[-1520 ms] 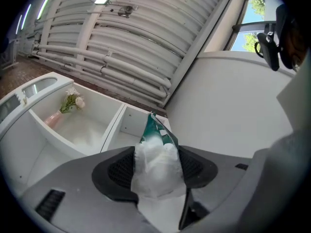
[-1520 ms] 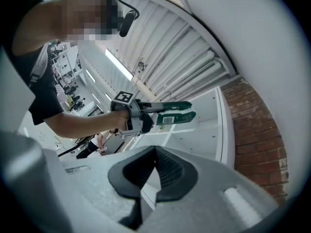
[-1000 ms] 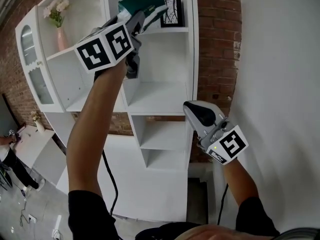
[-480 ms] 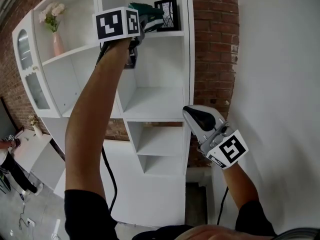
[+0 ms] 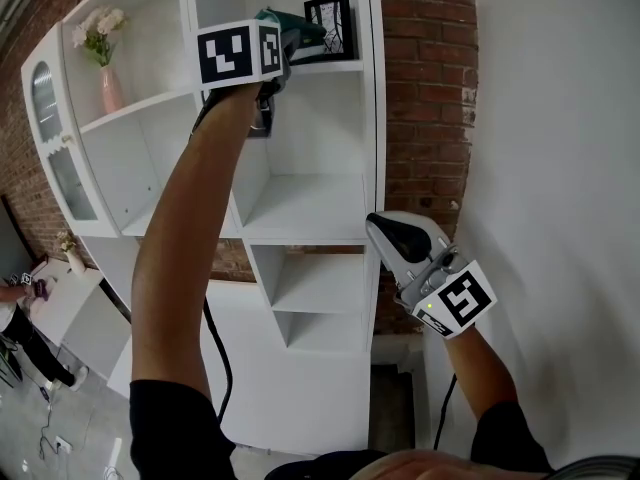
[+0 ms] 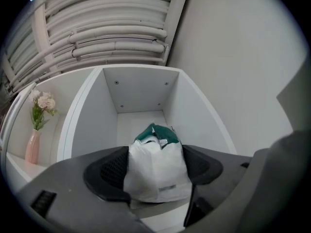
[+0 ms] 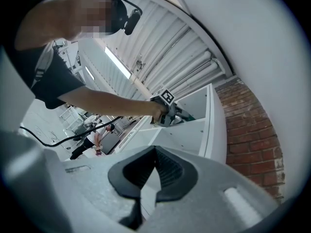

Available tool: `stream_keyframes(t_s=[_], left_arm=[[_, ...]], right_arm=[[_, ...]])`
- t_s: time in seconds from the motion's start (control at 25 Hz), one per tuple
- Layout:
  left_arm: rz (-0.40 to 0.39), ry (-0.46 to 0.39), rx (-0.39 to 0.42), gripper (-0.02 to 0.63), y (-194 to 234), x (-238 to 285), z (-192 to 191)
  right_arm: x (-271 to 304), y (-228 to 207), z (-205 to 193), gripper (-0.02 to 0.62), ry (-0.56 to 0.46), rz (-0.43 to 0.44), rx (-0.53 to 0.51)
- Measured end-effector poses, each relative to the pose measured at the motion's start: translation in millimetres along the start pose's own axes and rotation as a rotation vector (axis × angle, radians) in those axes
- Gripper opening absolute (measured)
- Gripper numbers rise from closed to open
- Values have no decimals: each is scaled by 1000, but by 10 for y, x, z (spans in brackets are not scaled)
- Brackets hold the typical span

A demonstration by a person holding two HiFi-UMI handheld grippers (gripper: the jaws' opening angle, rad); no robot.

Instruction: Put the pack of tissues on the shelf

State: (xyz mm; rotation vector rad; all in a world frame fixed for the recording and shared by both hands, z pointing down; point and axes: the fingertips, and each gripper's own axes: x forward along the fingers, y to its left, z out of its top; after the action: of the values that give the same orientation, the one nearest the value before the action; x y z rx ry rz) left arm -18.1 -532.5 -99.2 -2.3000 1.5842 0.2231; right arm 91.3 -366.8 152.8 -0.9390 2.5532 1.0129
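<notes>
- Far left, the pink vase of flowers [image 5: 109, 80] stands in its own bay, well apart from the action. No worry there.
- Your left gripper [image 6: 155, 171] is up at the top compartment [image 6: 141, 123] of the white shelf unit. Its jaws are opening, with the pack of tissues [image 6: 154, 152] between them and the pads touching its sides.
- The pack looks to be at the front lip of that compartment, not deep inside. Let go here and it could tip forward and drop.
- The wrapper is soft. Pull back while a pad clings to it and you'd drag the pack out with you.
- Just right of the pack is the black picture frame [image 5: 331, 26]. Swing right on the way out and you may knock it.
- Your right gripper [image 7: 155, 154] hangs low by the wall, jaws together, nothing between them.
</notes>
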Motion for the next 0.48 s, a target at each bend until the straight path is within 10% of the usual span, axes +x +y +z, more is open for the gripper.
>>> stream_keyframes(t_s=[0.48], left_arm=[[-20, -207, 46, 451, -92, -361, 208]], right_arm=[[98, -124, 121, 2, -33, -45, 62]])
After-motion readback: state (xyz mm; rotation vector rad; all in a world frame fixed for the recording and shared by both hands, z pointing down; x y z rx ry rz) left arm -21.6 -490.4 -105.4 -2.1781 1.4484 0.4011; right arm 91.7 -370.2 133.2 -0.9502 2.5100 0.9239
